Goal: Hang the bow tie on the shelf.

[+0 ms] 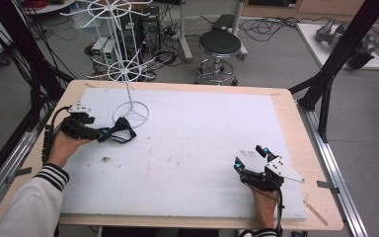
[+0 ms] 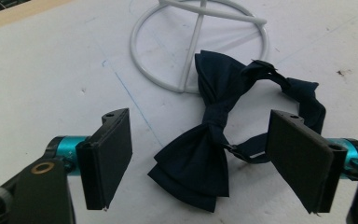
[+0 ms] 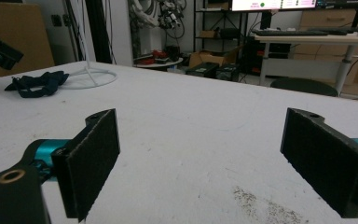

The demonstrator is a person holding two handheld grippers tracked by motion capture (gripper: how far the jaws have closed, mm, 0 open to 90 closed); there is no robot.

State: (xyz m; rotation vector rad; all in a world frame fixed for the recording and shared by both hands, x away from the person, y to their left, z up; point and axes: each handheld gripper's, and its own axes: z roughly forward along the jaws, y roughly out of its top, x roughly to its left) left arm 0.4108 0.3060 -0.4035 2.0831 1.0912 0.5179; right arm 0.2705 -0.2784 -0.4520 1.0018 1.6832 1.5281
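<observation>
Tongs spread wide, the left gripper point(image 2: 200, 161) closes in on a navy bow tie point(image 2: 209, 154) lying flat on the white board point(image 1: 192, 143).

Both sets of jaws stand released and grasp nothing; the right gripper point(image 1: 250, 157) rests idle near the board's front right corner, well apart from the tie. The tie sits at the back left, just beside the round base of a white wire stand point(image 1: 131, 114), its strap point(image 2: 298, 91) curling past the base ring. Judging by this, the pickup has not begun: the grasp and any hanging on the stand remain to be done. In the left gripper view, the bow's long axis runs diagonally, lower wing toward the camera and upper wing toward the stand, between the jaws.
</observation>
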